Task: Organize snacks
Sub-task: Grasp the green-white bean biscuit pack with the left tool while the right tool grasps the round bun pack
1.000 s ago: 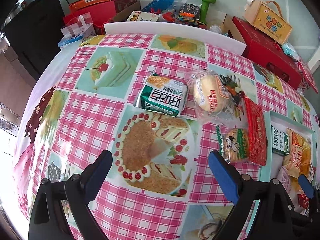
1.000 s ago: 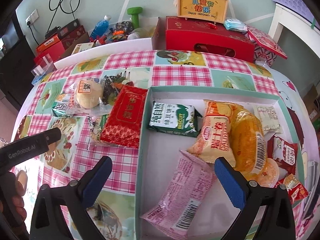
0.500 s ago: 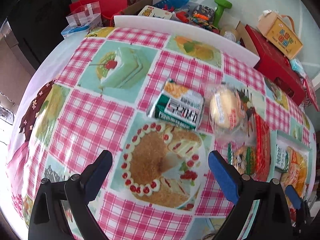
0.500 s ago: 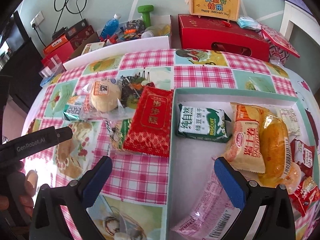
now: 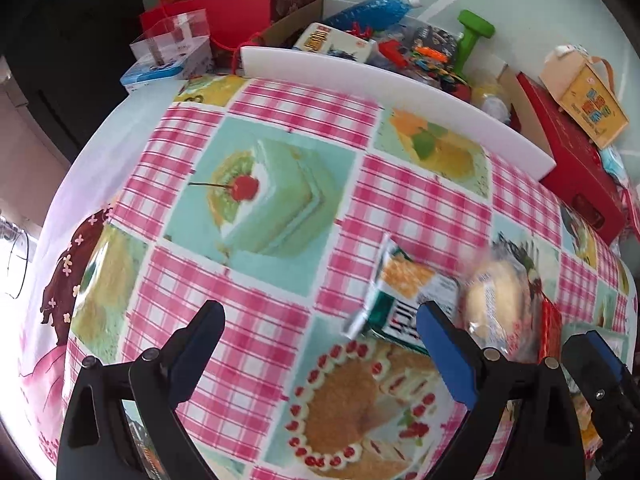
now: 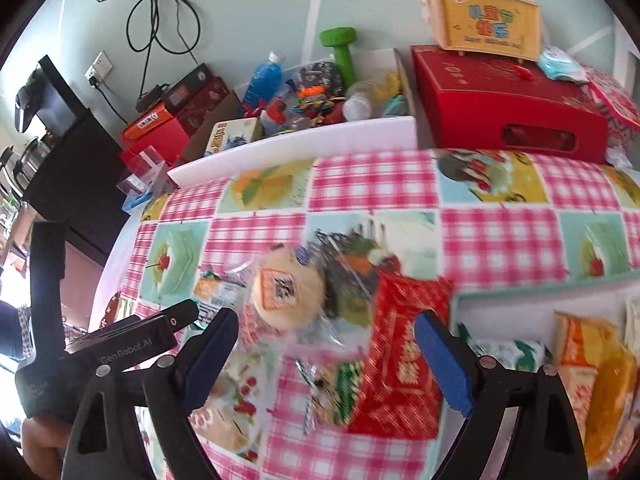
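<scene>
Loose snacks lie on the pink checked tablecloth: a bun in clear wrap (image 6: 288, 292), a red packet (image 6: 404, 360), a small green packet (image 6: 332, 392) and a green biscuit pack (image 5: 404, 300). My right gripper (image 6: 326, 340) hovers over the bun and red packet. Its jaws are closing, and the pads press on nothing. The teal tray (image 6: 520, 292) to the right holds several snacks, among them an orange pack (image 6: 580, 356). My left gripper (image 5: 320, 336) stands open over bare cloth, left of the biscuit pack and the bun (image 5: 500, 300). A hand (image 6: 40, 440) holds it.
A white board (image 5: 400, 84) lines the table's far edge. Behind it sit a red gift box (image 6: 508, 108), a yellow handled box (image 6: 484, 16), a green dumbbell (image 6: 342, 50), a blue bottle (image 6: 264, 78) and toys. The table's rounded edge falls away at the left (image 5: 60, 240).
My right gripper has swung left, from above the tray to above the loose snacks, and its jaws have narrowed a little. The left gripper has drifted left, away from the snacks.
</scene>
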Available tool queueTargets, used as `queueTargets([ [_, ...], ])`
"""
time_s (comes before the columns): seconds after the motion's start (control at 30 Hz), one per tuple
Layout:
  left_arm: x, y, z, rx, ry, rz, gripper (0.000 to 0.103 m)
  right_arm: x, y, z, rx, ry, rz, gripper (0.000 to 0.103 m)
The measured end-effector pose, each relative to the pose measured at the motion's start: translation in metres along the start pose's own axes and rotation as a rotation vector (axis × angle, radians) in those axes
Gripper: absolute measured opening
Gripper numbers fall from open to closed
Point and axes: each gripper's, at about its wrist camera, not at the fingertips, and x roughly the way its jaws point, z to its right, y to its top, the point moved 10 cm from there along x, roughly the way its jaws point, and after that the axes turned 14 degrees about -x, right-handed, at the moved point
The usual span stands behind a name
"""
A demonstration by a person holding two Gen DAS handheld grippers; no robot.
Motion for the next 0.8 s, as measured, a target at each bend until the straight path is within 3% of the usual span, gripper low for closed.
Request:
queueTargets([
  [0.17,0.012,0.011,-0.014,-0.051,-0.004,-0.019,0.097,0.028,0.005,-0.016,-0.028,0.043,-0.047,0.086],
  [0.47,0.015,0.013,-0.015,-0.052,-0.017,-0.036,0.097,0.063,-0.008,-0.021,-0.029,0.042,-0.119,0.081],
  [0.53,0.016,0.014,-0.009,-0.043,-0.021,-0.035,0.097,0.064,-0.008,-0.021,-0.027,0.039,-0.117,0.075],
  [0.8,0.020,0.009,0.023,0.011,-0.034,-0.045,0.097,0.062,-0.011,-0.016,-0.009,0.034,-0.114,0.071],
])
